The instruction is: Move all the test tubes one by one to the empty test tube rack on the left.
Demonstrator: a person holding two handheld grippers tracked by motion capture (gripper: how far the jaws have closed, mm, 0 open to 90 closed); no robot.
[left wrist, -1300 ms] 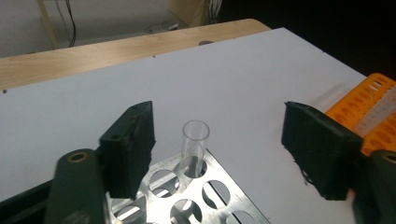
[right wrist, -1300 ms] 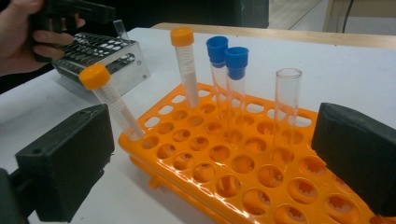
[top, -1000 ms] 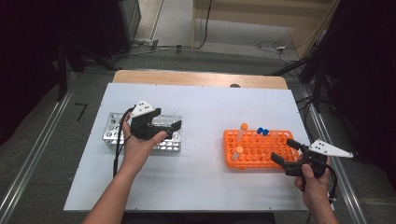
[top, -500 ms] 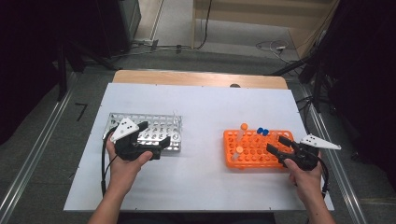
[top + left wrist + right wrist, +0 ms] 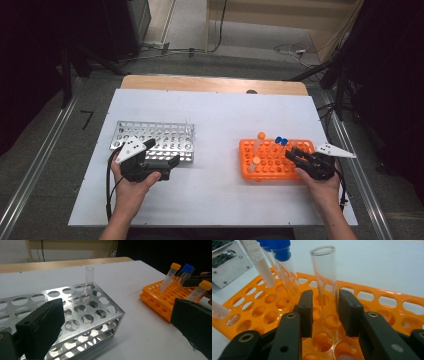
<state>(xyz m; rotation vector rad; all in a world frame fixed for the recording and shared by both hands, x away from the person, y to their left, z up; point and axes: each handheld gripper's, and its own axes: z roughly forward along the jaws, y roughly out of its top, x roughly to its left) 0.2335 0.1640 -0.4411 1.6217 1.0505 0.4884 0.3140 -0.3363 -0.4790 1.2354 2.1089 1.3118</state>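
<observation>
The right gripper [image 5: 324, 312] is working at the orange rack [image 5: 270, 160] on the right side of the white counter [image 5: 215, 120]; its 2 jaws have just been closing around a clear open-topped tube [image 5: 325, 277] that is standing upright in one of the rack's holes; the jaws are sitting close on either side of the tube's lower part, and whether both are already pressing on the glass is hard to tell. Just beside that tube, 2 blue-capped tubes [image 5: 279, 251] are leaning in the same rack, and a white-filled tube [image 5: 258, 262] is tilting next to them; in the high view an orange-capped tube [image 5: 260, 136] is standing at the rack's far edge.

Over on the left, the left gripper [image 5: 150, 162] is hovering at the near edge of the metal rack [image 5: 155, 137]; its jaws are spread wide with nothing between them; 1 clear tube [image 5: 89, 277] is standing upright near the metal rack's far corner.
</observation>
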